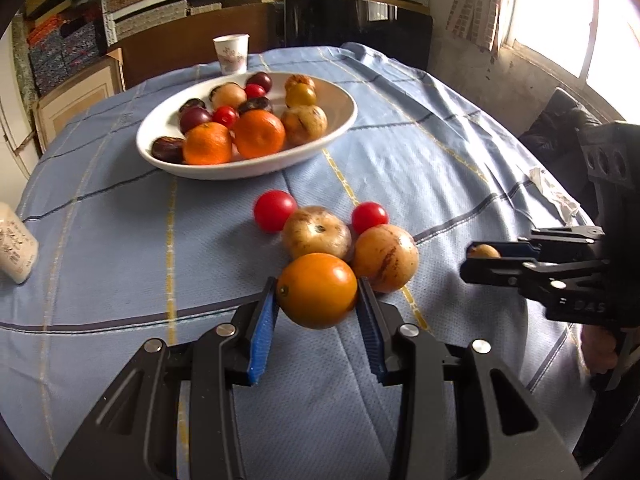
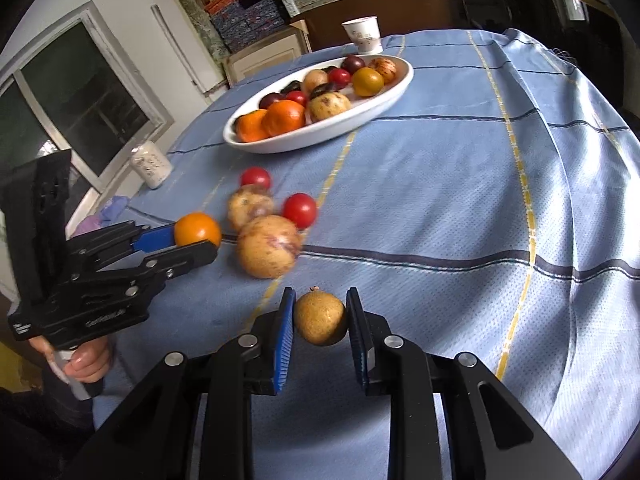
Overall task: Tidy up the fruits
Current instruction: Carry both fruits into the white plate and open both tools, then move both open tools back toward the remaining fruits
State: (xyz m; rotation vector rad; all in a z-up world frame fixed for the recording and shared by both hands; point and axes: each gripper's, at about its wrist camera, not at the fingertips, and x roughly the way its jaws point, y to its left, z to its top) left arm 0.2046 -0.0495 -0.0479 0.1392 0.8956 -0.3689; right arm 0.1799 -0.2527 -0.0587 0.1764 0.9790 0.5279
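My left gripper (image 1: 317,300) is shut on a smooth orange fruit (image 1: 317,290), its blue pads pressing both sides; the right wrist view shows the same fruit (image 2: 198,229) in that gripper (image 2: 196,240) at the left. My right gripper (image 2: 320,314) is shut on a small brown-yellow fruit (image 2: 320,316), seen from the left wrist as a small brown-yellow fruit (image 1: 484,251) in the right gripper (image 1: 480,258). Loose on the blue cloth lie two tan spotted fruits (image 1: 317,232) (image 1: 385,258) and two red tomatoes (image 1: 275,210) (image 1: 369,217). A white oval bowl (image 1: 340,128) holds several fruits.
A paper cup (image 1: 231,54) stands behind the bowl. A white jar (image 2: 151,164) sits near the table's left edge. A crumpled white scrap (image 1: 554,192) lies at the right edge. A person's hand (image 2: 86,360) holds the left gripper's handle. Bare cloth (image 2: 440,200) lies to the right.
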